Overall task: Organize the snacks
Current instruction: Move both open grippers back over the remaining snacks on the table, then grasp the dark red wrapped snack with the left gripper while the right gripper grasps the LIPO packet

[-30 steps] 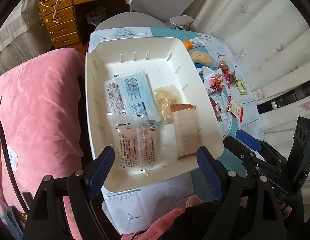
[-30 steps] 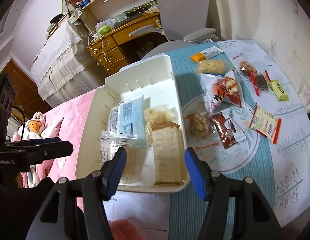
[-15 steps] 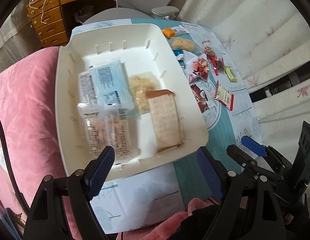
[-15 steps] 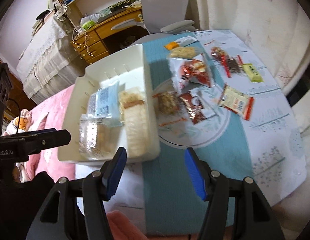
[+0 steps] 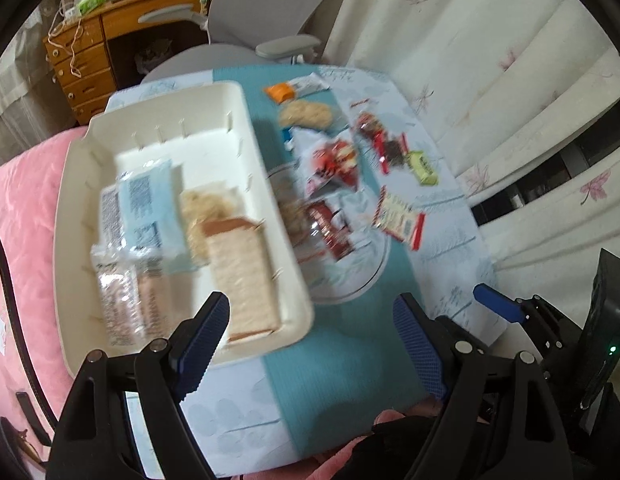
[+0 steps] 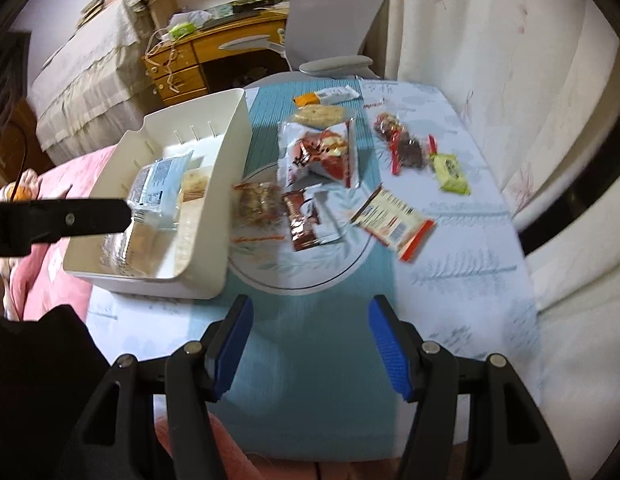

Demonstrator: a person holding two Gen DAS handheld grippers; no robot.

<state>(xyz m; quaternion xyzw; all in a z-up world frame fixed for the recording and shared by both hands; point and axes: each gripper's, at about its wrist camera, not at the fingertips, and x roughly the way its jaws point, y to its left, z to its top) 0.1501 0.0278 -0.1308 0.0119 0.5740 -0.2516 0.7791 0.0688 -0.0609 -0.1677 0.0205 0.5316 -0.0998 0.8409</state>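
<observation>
A white bin (image 5: pixel 245 128) (image 6: pixel 229 152) sits on the left of the table and holds several snack packs, among them a light blue pack (image 5: pixel 149 204) and a tan wafer pack (image 5: pixel 245 276). Loose snacks lie on the cloth to its right: a red and white bag (image 6: pixel 322 152), a brown bar (image 6: pixel 305 220), a nut bar (image 6: pixel 257 200), a white and red packet (image 6: pixel 394 224) and a green candy (image 6: pixel 450 172). My left gripper (image 5: pixel 310 336) is open and empty above the bin's near right corner. My right gripper (image 6: pixel 310 344) is open and empty over the teal cloth.
A pink blanket (image 5: pixel 17 208) lies left of the table. A grey chair (image 6: pixel 334 32) and a wooden desk (image 6: pixel 205 56) stand behind it. White curtains (image 6: pixel 510 80) hang along the right. The right gripper shows in the left wrist view (image 5: pixel 498 308).
Both grippers have swung right, away from over the bin toward the loose snacks on the cloth. Both stay open and empty. The views are motion-blurred.
</observation>
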